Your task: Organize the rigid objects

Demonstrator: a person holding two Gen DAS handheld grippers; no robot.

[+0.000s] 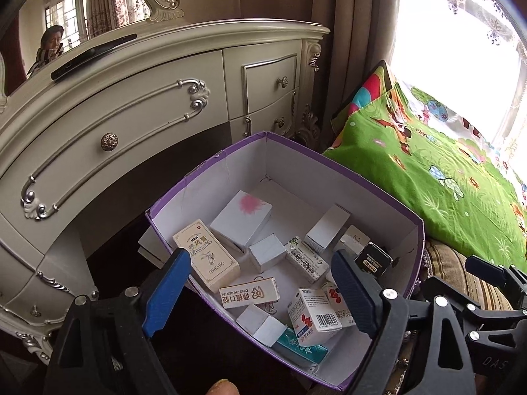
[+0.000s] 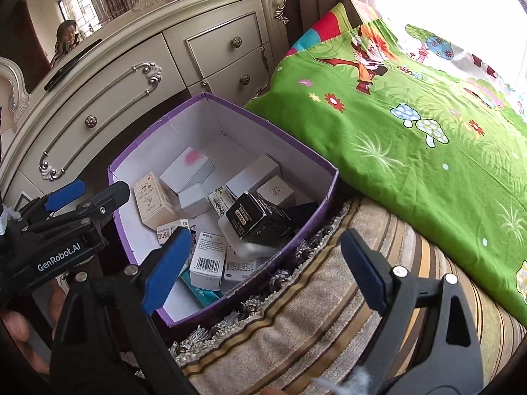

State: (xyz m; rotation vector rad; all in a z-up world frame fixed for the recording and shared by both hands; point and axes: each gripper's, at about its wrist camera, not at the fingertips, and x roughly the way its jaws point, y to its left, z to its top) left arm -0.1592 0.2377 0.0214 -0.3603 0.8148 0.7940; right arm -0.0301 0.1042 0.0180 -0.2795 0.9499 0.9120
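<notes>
Both grippers stand spread wide with nothing between their pads: the left gripper (image 1: 266,293) hangs over the lower centre of its frame above the purple box (image 1: 423,230), the right gripper (image 2: 263,270) over that box's near rim and the striped cushion (image 2: 313,296). About a dozen small cartons (image 1: 243,219) lie jumbled inside the box. The black carton (image 2: 255,217) leans on others, so a careless reach could topple it. The box overhangs the cushion edge; a push might tip it.
</notes>
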